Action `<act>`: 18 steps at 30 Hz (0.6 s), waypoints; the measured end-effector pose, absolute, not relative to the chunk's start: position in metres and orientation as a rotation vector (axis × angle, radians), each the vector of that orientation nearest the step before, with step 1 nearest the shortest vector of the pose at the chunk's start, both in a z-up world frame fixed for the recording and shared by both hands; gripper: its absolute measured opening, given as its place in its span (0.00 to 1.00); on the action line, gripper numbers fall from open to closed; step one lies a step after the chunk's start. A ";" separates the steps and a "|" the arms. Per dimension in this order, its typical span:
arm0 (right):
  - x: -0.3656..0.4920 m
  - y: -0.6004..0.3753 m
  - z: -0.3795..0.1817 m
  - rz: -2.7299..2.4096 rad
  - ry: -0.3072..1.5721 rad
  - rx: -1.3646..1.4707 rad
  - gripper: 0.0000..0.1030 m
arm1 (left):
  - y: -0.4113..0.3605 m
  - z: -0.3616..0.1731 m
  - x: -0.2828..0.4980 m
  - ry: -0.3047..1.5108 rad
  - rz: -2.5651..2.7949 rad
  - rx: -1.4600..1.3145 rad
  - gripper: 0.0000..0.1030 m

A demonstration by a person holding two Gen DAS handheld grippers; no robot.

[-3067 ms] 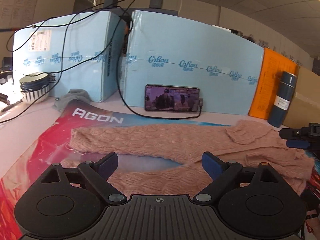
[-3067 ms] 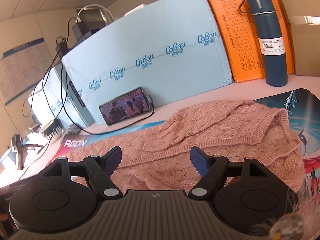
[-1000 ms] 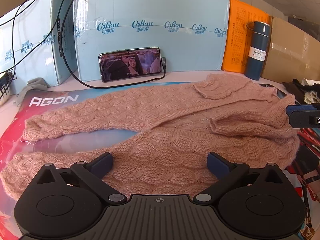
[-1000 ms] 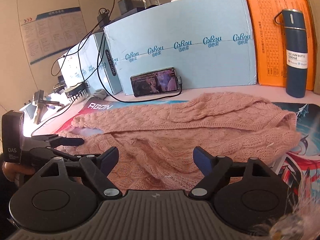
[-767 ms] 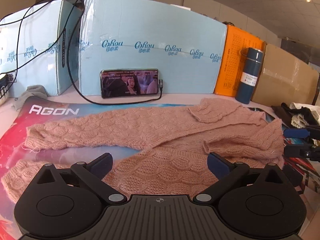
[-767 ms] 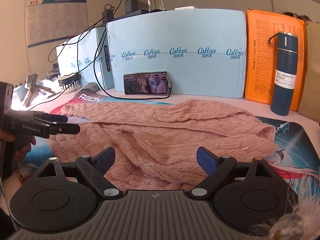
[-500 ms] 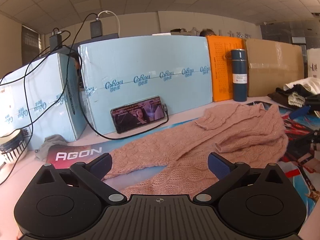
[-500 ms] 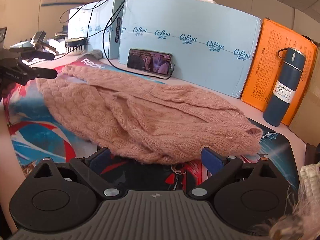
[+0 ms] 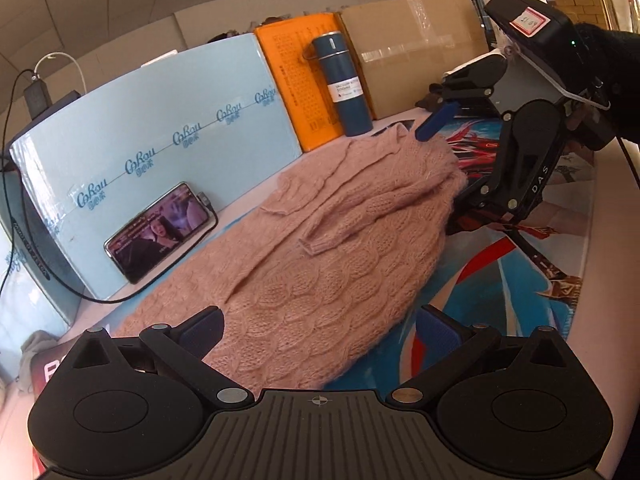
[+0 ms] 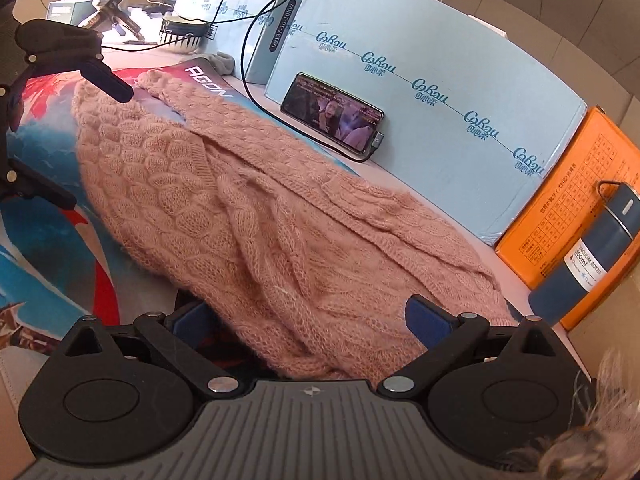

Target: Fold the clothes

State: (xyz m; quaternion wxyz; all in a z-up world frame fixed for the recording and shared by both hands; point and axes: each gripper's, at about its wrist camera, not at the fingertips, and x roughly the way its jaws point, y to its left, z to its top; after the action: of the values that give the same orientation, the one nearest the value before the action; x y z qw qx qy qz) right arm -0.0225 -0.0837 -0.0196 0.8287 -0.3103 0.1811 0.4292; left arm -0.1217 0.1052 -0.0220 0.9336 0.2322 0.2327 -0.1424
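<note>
A pink cable-knit sweater (image 9: 328,248) lies folded in a long band on the printed desk mat (image 9: 500,280). My left gripper (image 9: 320,326) stands open at its left end, with the knit edge lying loose between the fingers. In the right wrist view the sweater (image 10: 256,208) runs away from my right gripper (image 10: 312,318), whose jaws are opening around the right end without pressing it. Each gripper shows in the other's view: the right gripper (image 9: 450,168) tilted on its side at the far end, the left gripper (image 10: 80,136) likewise at the left edge.
Behind the sweater stand light blue boxes (image 9: 180,132) with a phone (image 9: 158,232) on a cable leaning against them, an orange box (image 9: 296,80), a dark blue flask (image 9: 346,84) and a cardboard box (image 9: 416,44). A striped bowl (image 10: 182,34) sits at the far left.
Both grippers have rolled onto their sides and drawn out to opposite ends of the sweater. The right jaws have spread a little wider. The sweater itself lies still.
</note>
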 end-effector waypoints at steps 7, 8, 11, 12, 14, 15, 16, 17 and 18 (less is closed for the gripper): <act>-0.002 -0.090 -0.001 0.916 0.364 -0.431 0.98 | 0.108 -0.026 -0.097 0.506 -0.103 0.506 1.00; -0.001 -0.092 0.000 0.912 0.365 -0.420 0.98 | 0.115 -0.026 -0.094 0.515 -0.058 0.490 1.00; -0.002 -0.096 -0.001 0.919 0.376 -0.437 0.98 | 0.138 -0.025 -0.086 0.541 0.066 0.409 1.00; -0.004 -0.096 -0.003 0.929 0.385 -0.459 0.98 | 0.147 -0.022 -0.085 0.543 0.086 0.356 1.00; -0.009 -0.096 -0.007 0.948 0.406 -0.501 0.98 | 0.164 -0.017 -0.084 0.545 0.121 0.249 1.00; -0.012 -0.096 -0.010 0.955 0.415 -0.520 0.98 | 0.171 -0.015 -0.081 0.549 0.148 0.199 1.00; -0.014 -0.095 -0.013 0.960 0.424 -0.537 0.98 | 0.178 -0.013 -0.078 0.552 0.175 0.151 1.00; -0.016 -0.093 -0.017 0.958 0.430 -0.551 0.98 | 0.184 -0.011 -0.076 0.556 0.189 0.105 1.00; -0.016 -0.091 -0.020 0.947 0.433 -0.562 0.98 | 0.189 -0.010 -0.074 0.561 0.200 0.060 1.00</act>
State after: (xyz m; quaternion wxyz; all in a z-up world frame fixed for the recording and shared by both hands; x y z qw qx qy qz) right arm -0.0160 -0.0913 -0.0197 0.8301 -0.2650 0.2039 0.4463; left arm -0.0736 0.1893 -0.0102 0.9556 0.0295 0.2763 0.0983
